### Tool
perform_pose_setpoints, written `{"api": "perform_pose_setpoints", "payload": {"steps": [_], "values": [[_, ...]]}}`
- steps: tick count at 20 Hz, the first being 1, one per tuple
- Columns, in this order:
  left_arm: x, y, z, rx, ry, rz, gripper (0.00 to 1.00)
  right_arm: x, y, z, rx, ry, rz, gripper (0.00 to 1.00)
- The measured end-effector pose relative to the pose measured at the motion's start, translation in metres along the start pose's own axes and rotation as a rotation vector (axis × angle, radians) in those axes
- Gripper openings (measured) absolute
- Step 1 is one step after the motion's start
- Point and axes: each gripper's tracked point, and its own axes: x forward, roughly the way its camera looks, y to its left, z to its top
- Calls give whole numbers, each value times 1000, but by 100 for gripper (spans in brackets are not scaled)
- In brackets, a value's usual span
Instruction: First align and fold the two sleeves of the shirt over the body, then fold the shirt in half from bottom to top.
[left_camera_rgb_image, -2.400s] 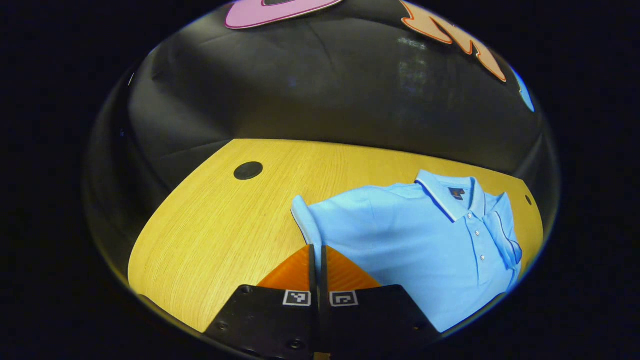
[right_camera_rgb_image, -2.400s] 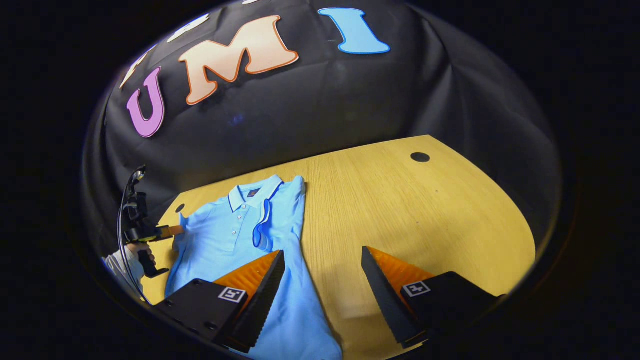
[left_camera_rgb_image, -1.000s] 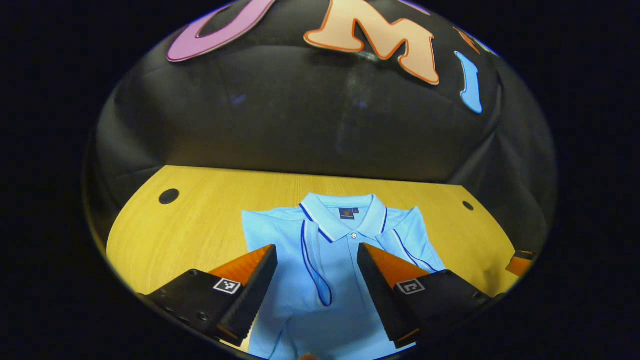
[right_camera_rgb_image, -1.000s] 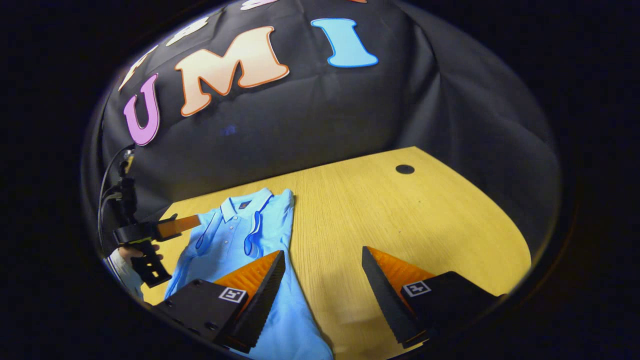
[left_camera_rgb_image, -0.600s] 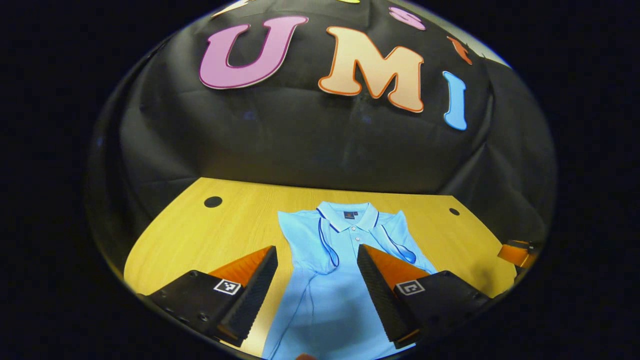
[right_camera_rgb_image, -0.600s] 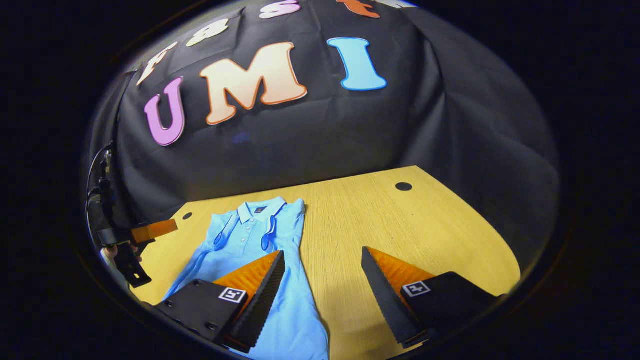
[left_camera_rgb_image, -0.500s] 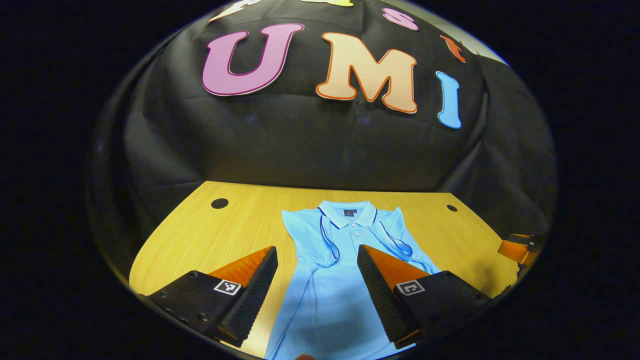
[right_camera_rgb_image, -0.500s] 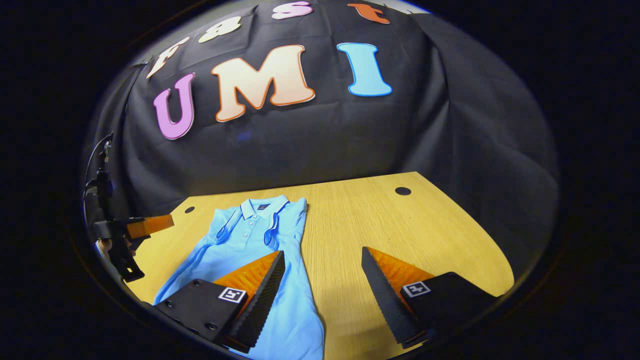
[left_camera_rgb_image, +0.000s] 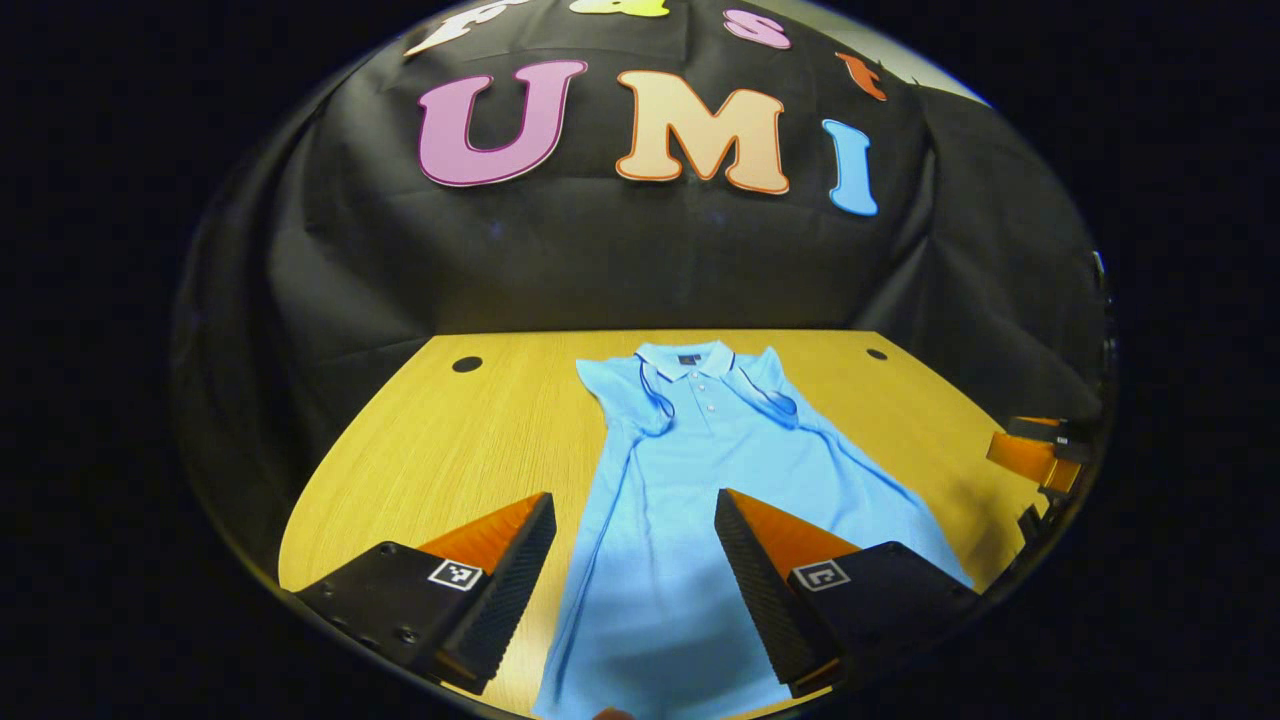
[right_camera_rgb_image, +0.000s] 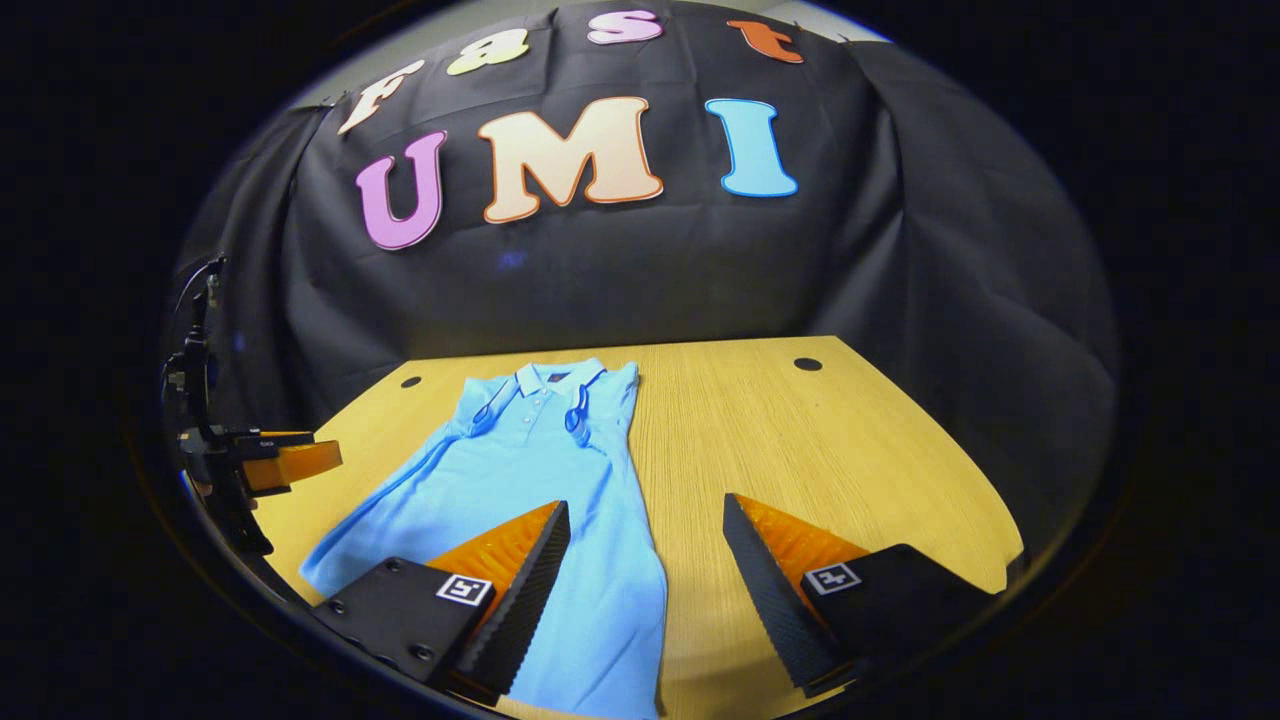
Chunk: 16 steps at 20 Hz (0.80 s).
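A light blue polo shirt (left_camera_rgb_image: 700, 470) lies flat on the wooden table (left_camera_rgb_image: 450, 450), collar at the far end, both sleeves folded in over the chest. In the right gripper view the same shirt (right_camera_rgb_image: 530, 470) lies left of centre. My left gripper (left_camera_rgb_image: 632, 545) hangs open above the shirt's lower half, nothing between its fingers. My right gripper (right_camera_rgb_image: 645, 560) is open too, above the shirt's right edge and the bare table. The left gripper (right_camera_rgb_image: 275, 462) also shows far left in the right gripper view, and the right gripper (left_camera_rgb_image: 1035, 455) shows at the right edge of the left gripper view.
The table (right_camera_rgb_image: 850, 470) has a dark round hole (left_camera_rgb_image: 466, 364) near its far left corner and another (right_camera_rgb_image: 807, 364) near the far right. The black cloth wall rises right behind the table's far edge.
Both grippers have drawn back toward the near edge and risen, so more of the shirt's lower half shows. The left gripper, shut 2.4 s ago, stands open; the left sleeve now lies folded in.
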Motion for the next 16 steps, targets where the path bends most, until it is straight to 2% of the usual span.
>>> {"api": "perform_pose_setpoints", "payload": {"steps": [6,16], "values": [[-37,17,-70,-9,87,28,96,-36,6,-47,-37,57,-4,97],[-64,26,-154,24,201,65,96,-56,11,-130,-120,176,-17,98]]}}
